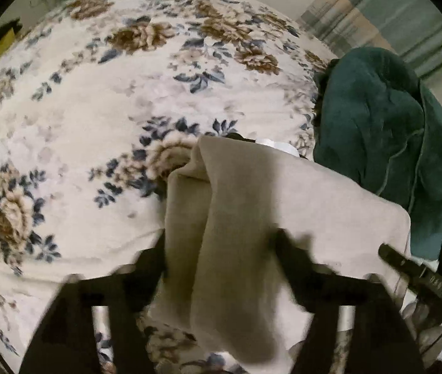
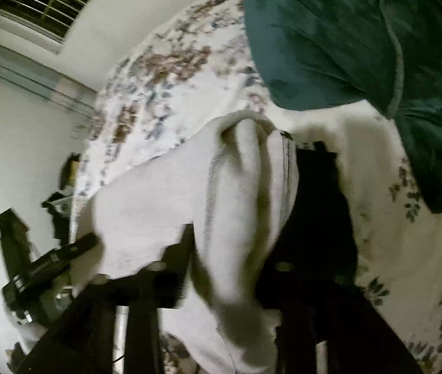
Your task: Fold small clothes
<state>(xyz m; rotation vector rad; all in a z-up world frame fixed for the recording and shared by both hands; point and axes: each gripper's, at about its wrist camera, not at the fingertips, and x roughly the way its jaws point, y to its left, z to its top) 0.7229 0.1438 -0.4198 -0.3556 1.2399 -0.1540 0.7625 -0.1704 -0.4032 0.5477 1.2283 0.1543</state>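
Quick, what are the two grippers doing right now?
Left gripper: shut on the beige cloth.
Right gripper: shut on the same beige cloth.

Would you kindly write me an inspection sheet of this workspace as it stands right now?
Surface: floral blanket covering a bed, soft and uneven.
Job's things: beige garment lifted and bunched, hanging in folds between both grippers.
Clutter: teal blanket heaped on the bed just beyond the garment.
Grippers: left gripper has beige cloth between its fingers; right gripper likewise. Both pictures are motion-blurred, so the grip itself is hard to judge.
Cables: a thin dark one seems to run along the left wrist view's right edge.
Surroundings: white wall, window with blinds, striped curtain, dark items on the floor beside the bed.
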